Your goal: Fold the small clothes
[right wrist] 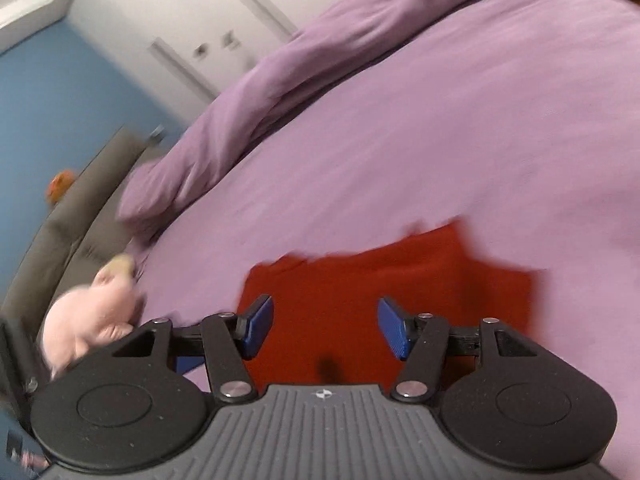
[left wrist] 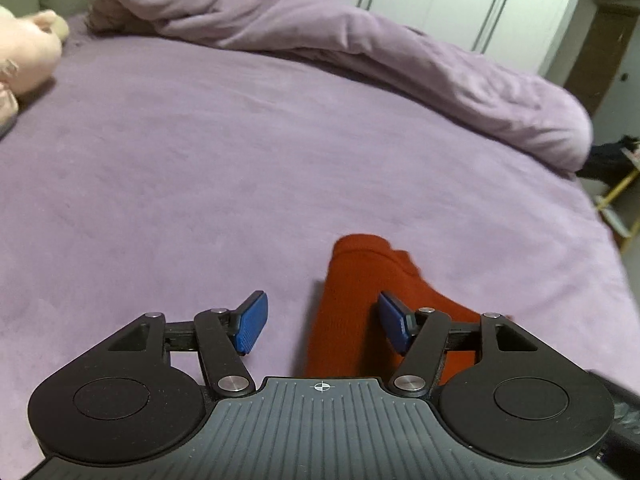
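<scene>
Red knit garment (right wrist: 384,280) folded, flat on purple bedsheet (left wrist: 200,180).

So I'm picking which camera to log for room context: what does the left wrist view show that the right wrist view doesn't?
Only the left wrist view: white wardrobe doors behind the bed, and a yellow-framed rack on the floor at the right edge. Only the right wrist view: a blue wall, a grey headboard and a small orange object on it, blurred. Both: the red garment lying on the purple sheet, the bunched purple duvet, the pink plush toy, and open, empty blue-padded fingers.
</scene>
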Tool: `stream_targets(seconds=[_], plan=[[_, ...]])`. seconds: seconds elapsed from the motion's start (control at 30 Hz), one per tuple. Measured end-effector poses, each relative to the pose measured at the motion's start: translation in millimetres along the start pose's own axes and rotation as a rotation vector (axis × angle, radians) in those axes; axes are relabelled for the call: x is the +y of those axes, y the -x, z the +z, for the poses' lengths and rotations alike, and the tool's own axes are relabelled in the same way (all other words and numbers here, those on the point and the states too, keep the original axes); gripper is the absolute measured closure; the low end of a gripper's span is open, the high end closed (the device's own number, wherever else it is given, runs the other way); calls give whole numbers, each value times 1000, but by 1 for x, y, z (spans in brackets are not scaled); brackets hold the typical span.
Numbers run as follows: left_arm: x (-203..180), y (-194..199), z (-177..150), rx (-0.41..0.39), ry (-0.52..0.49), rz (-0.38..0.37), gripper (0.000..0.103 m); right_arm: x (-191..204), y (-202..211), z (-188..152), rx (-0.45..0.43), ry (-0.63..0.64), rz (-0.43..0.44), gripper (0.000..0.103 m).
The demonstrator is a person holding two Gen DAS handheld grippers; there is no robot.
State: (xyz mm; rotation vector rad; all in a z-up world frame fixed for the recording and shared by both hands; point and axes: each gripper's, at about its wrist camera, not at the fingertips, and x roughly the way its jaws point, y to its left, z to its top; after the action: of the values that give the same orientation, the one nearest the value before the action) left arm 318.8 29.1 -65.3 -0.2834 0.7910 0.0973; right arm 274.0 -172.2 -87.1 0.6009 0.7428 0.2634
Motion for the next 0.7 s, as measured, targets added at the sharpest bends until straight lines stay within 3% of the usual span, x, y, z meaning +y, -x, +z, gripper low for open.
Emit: stream_targets(seconds=[0.07, 0.17, 0.3, 0.4, 0.5, 0.7], plan=[[-9, -16, -2, -14, -23, 39, 36, 0, -19, -1, -22, 43, -61, 51], [-14, -29, -3, 5, -30, 74, 36, -8, -36, 2, -57, 79, -144, 62], [-27, -43, -5, 24, -36, 70, 33, -17, -38, 6, -115, 188, -256, 61], [-38, -58, -10, 45, -68, 73, 32, -44, -31, 10, -141, 150, -288, 61], [-41, -63, -16, 22, -67, 76, 29, -64, -30, 9, -180, 81, -268, 59], [-38, -71, -20, 11, -26, 56, 25, -78, -39, 3, -215, 36, -296, 58]])
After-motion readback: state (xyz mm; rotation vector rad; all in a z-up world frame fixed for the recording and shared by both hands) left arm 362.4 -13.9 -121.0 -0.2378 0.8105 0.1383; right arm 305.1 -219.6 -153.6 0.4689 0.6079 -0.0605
